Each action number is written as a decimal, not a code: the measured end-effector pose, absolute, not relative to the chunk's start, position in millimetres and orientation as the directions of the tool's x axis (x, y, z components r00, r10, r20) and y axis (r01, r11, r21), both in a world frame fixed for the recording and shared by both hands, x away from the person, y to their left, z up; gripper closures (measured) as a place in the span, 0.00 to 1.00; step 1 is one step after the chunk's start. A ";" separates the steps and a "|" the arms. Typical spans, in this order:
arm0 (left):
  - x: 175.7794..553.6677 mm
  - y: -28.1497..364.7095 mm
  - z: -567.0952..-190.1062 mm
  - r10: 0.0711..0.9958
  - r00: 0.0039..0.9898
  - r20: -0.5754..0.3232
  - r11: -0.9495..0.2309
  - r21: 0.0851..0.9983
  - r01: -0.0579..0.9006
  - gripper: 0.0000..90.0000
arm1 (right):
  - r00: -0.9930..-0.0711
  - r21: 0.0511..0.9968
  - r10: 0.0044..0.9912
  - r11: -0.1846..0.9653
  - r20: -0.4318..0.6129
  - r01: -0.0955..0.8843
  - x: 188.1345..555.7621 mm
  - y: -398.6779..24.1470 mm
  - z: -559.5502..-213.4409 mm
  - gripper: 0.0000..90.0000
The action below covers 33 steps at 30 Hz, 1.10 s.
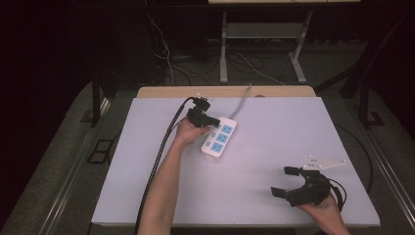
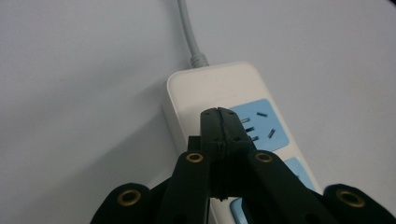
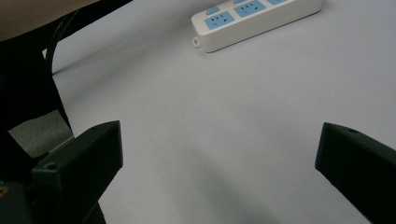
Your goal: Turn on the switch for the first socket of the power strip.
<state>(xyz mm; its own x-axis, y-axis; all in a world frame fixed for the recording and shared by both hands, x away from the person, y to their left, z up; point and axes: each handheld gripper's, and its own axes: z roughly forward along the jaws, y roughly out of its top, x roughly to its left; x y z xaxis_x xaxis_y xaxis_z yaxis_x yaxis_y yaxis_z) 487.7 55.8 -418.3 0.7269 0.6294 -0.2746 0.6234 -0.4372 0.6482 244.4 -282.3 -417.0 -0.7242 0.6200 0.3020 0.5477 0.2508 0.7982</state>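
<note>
Lying on the white table, a white power strip with blue sockets sits a little left of the middle, toward the far side. It is tilted, and its grey cord runs off its far end toward the back edge of the table.

The left gripper is right at the far end of the power strip. In the left gripper view, its two black jaws are pressed tight together with nothing between them. Their tips hang over the white end of the strip, next to the first blue socket. I cannot tell if the tips touch the strip. A thick black cable trails back from this gripper beside the person's arm.

The right gripper is near the front right corner of the table, well apart from the power strip. Its jaws are spread wide with nothing in them. In the right gripper view, bare table shows between them, and the power strip lies far off near the top.
</note>
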 end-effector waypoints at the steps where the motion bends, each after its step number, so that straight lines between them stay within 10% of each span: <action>1: 487.6 55.6 -418.6 0.628 0.726 -0.279 -0.434 0.648 0.625 0.99 | -0.724 0.799 0.621 0.251 0.300 0.546 244.4 -282.4 -417.0 0.00; 33: 488.3 58.3 -429.7 0.632 0.682 -0.367 -0.347 0.653 0.673 1.00 | -0.719 0.818 0.625 0.215 0.305 0.533 241.8 -286.3 -413.2 0.00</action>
<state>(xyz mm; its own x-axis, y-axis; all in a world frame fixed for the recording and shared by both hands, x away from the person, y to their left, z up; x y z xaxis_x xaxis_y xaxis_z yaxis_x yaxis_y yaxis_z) 488.3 58.3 -429.7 0.6820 0.6324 -0.3673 0.6733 -0.3470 0.6529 241.8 -286.3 -413.2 -0.7189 0.6248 0.3046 0.5333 0.2147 0.8182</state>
